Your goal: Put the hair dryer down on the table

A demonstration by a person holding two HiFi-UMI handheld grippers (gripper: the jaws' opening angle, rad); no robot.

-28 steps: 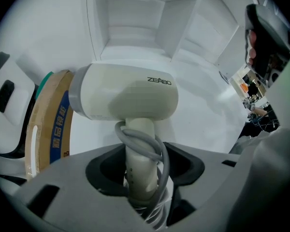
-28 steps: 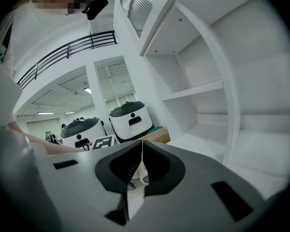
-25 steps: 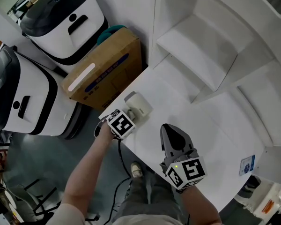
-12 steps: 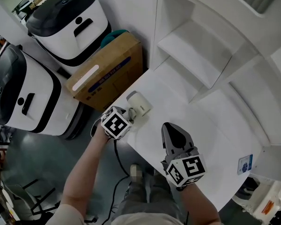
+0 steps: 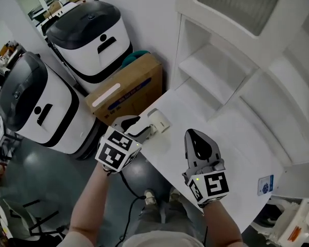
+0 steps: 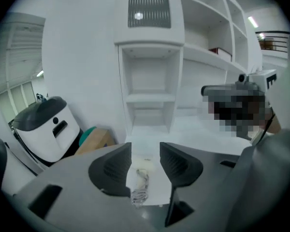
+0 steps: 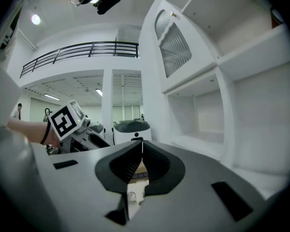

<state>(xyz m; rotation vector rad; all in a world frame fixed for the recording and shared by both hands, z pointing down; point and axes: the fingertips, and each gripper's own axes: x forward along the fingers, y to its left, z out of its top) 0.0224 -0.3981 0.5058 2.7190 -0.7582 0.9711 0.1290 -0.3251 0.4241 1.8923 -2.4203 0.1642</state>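
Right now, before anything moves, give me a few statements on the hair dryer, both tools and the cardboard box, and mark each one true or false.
1. The hair dryer lies on the white table, near its edge. True.
2. The left tool is clamped on the hair dryer. False: its jaws stand apart and are closing. The dryer shows in the gap between them, but no pad presses on it.
3. The right tool has its jaws together with nothing held. True.
4. The cardboard box stands on the table. False: it stands on the floor beside the table.
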